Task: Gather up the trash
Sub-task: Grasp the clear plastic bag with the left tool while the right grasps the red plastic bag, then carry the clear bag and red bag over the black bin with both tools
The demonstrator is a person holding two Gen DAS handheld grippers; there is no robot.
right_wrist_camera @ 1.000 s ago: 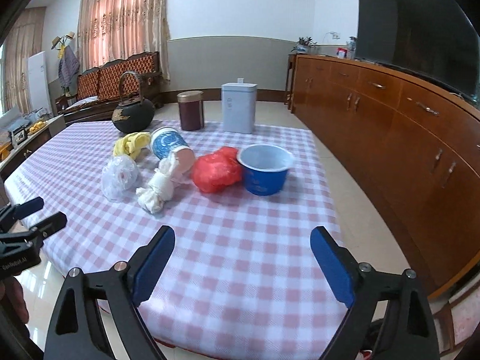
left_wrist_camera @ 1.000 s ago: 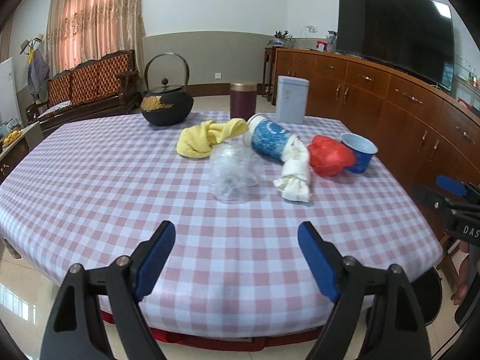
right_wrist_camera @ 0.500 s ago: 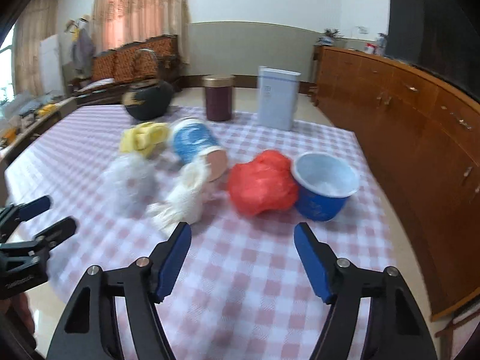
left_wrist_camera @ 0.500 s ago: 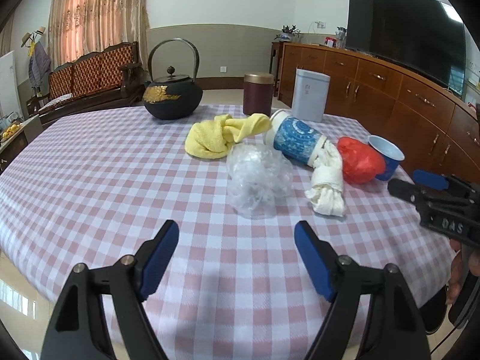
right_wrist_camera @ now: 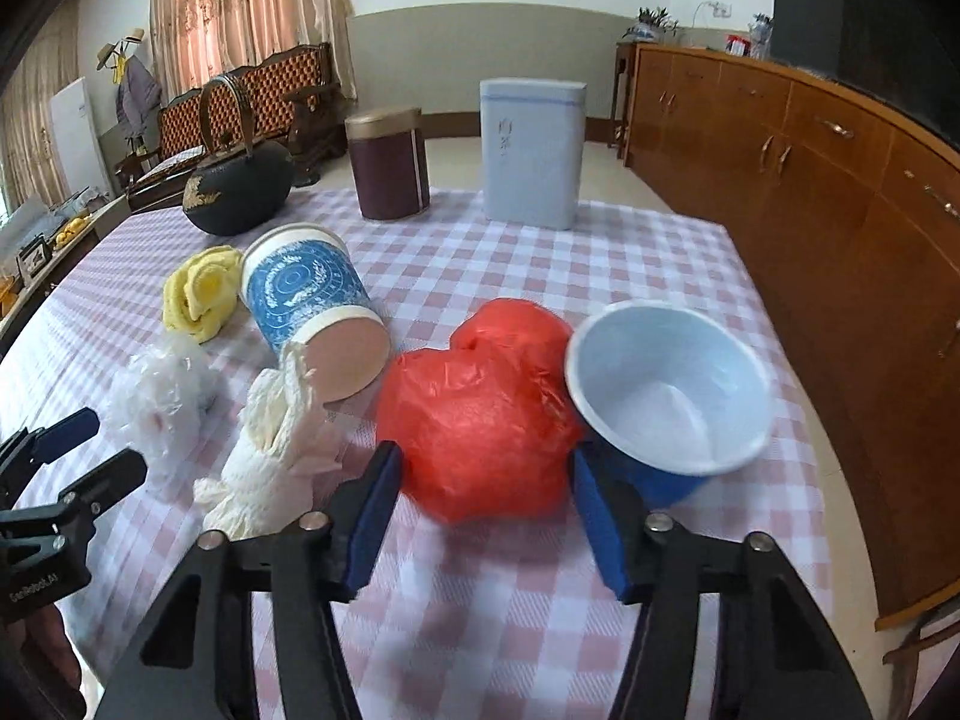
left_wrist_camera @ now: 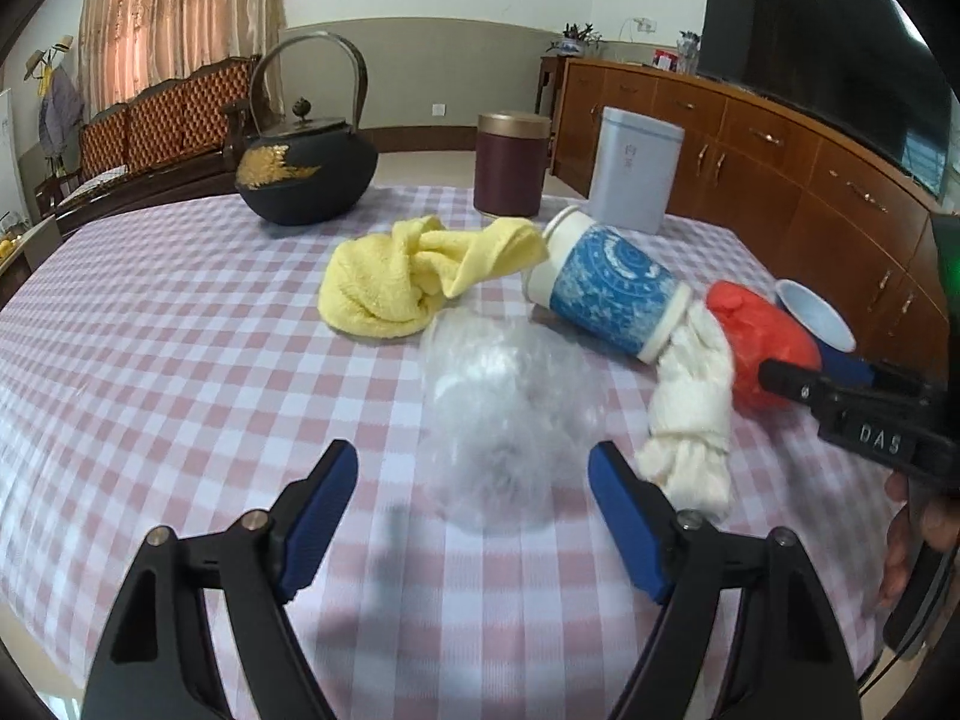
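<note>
Left gripper (left_wrist_camera: 471,483): jaws wide open, holding nothing, its blue pads either side of the near edge of the clear plastic bag (left_wrist_camera: 507,414).
Right gripper (right_wrist_camera: 483,495): jaws wide open, empty, flanking the near side of the red plastic bag (right_wrist_camera: 480,414).
Clear plastic bag: crumpled on the checked tabletop (left_wrist_camera: 180,372), just in front of the yellow cloth (left_wrist_camera: 414,279).
Red plastic bag: on the tabletop, touching the blue bowl (right_wrist_camera: 669,390).
Blue paper cup (right_wrist_camera: 312,312): lying on its side, white crumpled paper (right_wrist_camera: 270,450) at its mouth.
Far edge: black teapot (left_wrist_camera: 303,174), maroon canister (left_wrist_camera: 510,165), pale tin (left_wrist_camera: 636,171).
</note>
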